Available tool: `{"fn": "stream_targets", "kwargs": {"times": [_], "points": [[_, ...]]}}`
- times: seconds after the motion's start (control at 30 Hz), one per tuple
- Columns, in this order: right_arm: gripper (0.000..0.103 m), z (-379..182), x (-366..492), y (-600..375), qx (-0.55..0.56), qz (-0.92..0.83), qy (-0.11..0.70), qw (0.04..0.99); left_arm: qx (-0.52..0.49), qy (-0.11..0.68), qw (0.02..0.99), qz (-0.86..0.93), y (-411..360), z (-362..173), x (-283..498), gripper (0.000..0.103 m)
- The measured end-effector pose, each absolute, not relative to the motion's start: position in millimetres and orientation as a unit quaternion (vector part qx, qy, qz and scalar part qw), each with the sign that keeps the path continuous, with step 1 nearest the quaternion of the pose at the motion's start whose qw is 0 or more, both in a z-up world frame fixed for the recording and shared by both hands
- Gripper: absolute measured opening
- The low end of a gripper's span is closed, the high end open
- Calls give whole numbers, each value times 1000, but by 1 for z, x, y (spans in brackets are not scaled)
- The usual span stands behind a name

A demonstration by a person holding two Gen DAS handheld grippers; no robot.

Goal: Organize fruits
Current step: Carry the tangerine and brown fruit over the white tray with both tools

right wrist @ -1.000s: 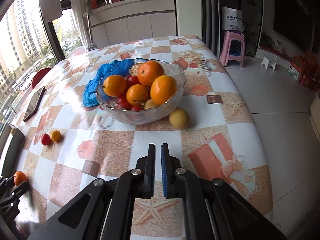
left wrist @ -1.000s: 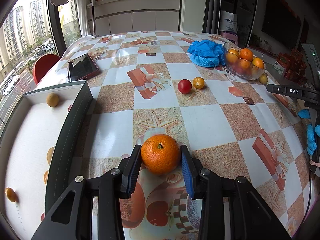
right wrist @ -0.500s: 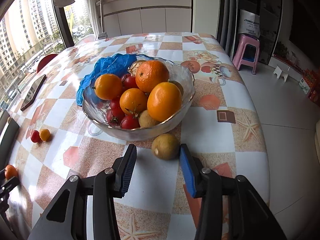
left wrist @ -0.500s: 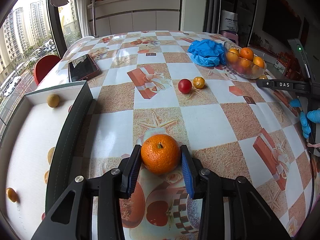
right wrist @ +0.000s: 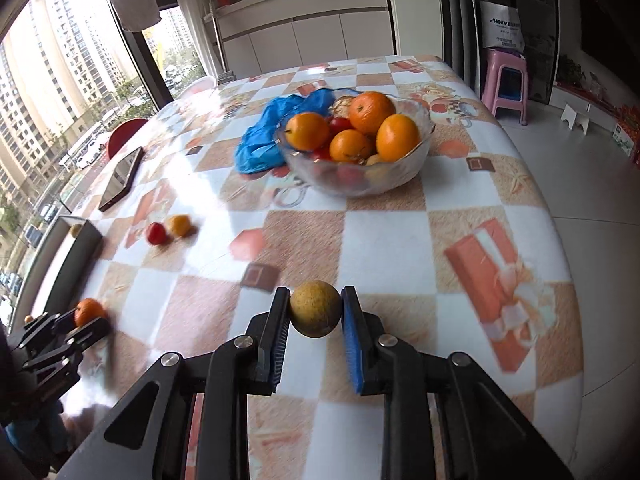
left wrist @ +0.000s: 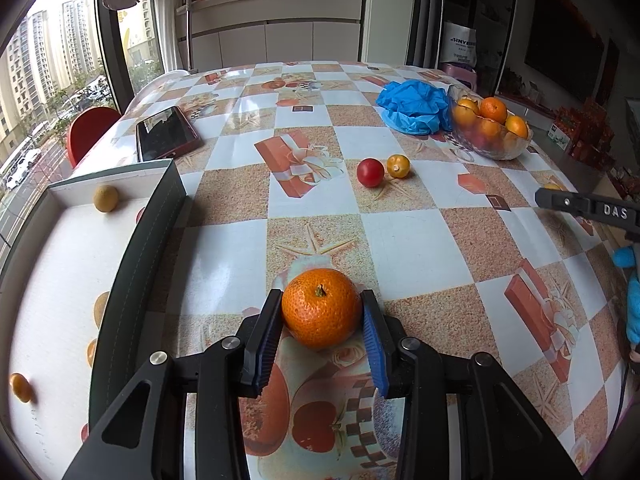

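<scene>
Both tongs loaded, fruit bound for sorting.
Left of left gripper (left wrist: 322, 332): white tray (left wrist: 52, 264). Glass bowl (right wrist: 356, 176) beyond right gripper (right wrist: 315, 334). Left clamped on mandarin (left wrist: 321, 307), right on yellow-brown round fruit (right wrist: 315, 308); thin contact on round skins, likely slip or roll-off if jolted.

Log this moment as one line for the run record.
left gripper: shut on round orange tangerine | right gripper: shut on round yellow-brown fruit | clear glass bowl: holds oranges | white tray: some fruits inside
</scene>
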State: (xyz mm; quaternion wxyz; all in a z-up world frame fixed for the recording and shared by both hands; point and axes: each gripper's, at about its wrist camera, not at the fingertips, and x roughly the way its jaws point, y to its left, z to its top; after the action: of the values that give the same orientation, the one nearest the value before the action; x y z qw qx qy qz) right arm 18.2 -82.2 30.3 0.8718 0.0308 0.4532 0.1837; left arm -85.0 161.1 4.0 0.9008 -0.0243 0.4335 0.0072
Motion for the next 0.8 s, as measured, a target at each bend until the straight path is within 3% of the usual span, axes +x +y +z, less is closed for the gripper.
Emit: {"fn": "stream_targets", "kwargs": {"times": [0.4, 0.8], "points": [[28, 24, -60, -55, 74, 206, 454, 864, -41, 434, 900, -7, 165, 11, -89, 39], [28, 49, -80, -22, 72, 225, 450, 861, -73, 390, 918, -12, 196, 59, -136, 39]]}}
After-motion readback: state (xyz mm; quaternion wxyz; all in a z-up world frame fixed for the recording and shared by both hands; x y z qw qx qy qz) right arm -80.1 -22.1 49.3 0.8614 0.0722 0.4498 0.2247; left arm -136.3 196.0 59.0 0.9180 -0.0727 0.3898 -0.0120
